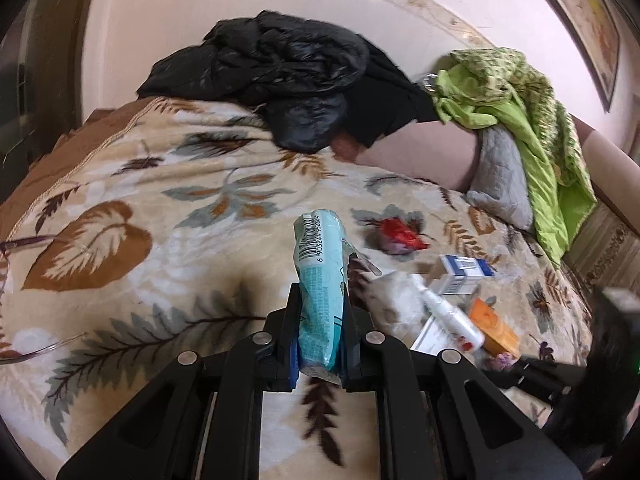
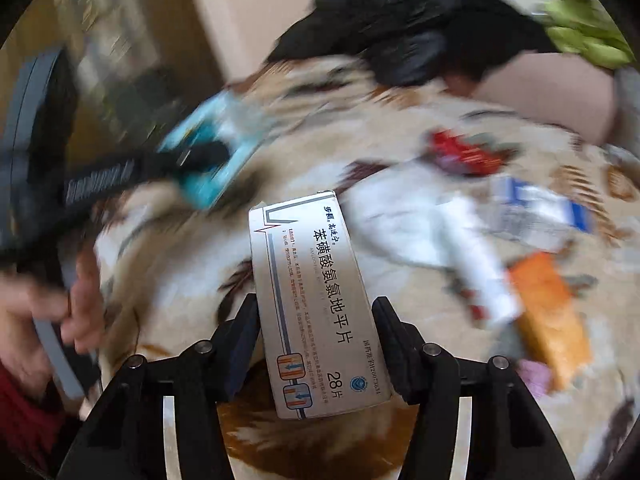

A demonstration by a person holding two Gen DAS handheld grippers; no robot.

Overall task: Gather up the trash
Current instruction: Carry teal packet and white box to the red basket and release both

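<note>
Between my right gripper's pads the silver medicine box sits clamped, long axis running forward, while my left gripper pinches the blue wrapper upright; remaining trash lies right of both on the blanket.

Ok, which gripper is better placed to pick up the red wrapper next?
Right, probably. The red wrapper lies right of centre in both views, on the side of the right gripper. Both are full though: the left gripper clamps the teal packet, the right the white box, so unload first.
</note>
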